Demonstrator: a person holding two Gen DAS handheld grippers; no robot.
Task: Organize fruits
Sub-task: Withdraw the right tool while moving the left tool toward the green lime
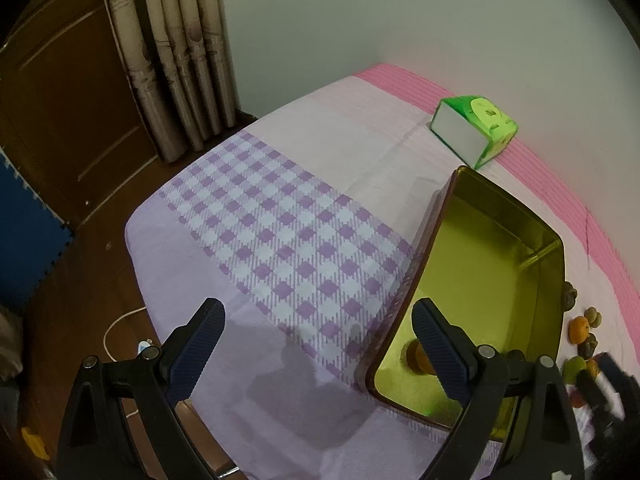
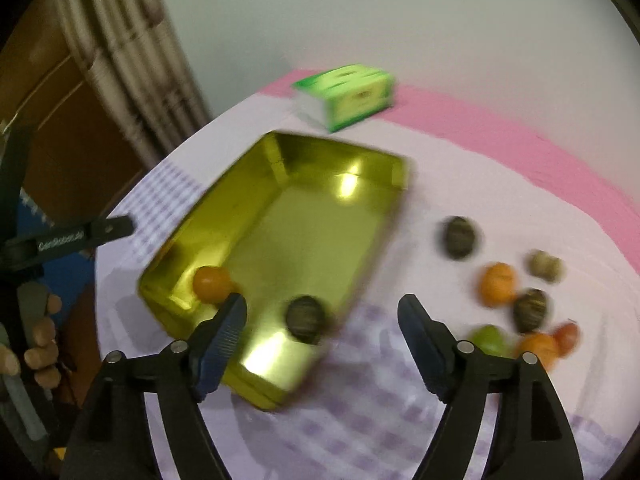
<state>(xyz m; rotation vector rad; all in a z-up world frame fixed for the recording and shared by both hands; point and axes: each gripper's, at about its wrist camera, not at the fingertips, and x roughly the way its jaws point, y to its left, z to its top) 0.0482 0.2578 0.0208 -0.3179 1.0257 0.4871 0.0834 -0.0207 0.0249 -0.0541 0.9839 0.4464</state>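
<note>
Two fruits, orange [image 2: 212,284] and dark fruit [image 2: 306,320], inside gold tin [image 2: 360,168].

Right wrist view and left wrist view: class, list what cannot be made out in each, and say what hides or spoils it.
- Right wrist view: motion blur smears the loose fruits; the dark ones' kind is unreadable.
- Right wrist view: the green box print is blurred.
- Left wrist view: the orange fruit in the gold tin is half hidden by a gripper finger.
- Left wrist view: the fruits at the right edge are cut off and small.
</note>
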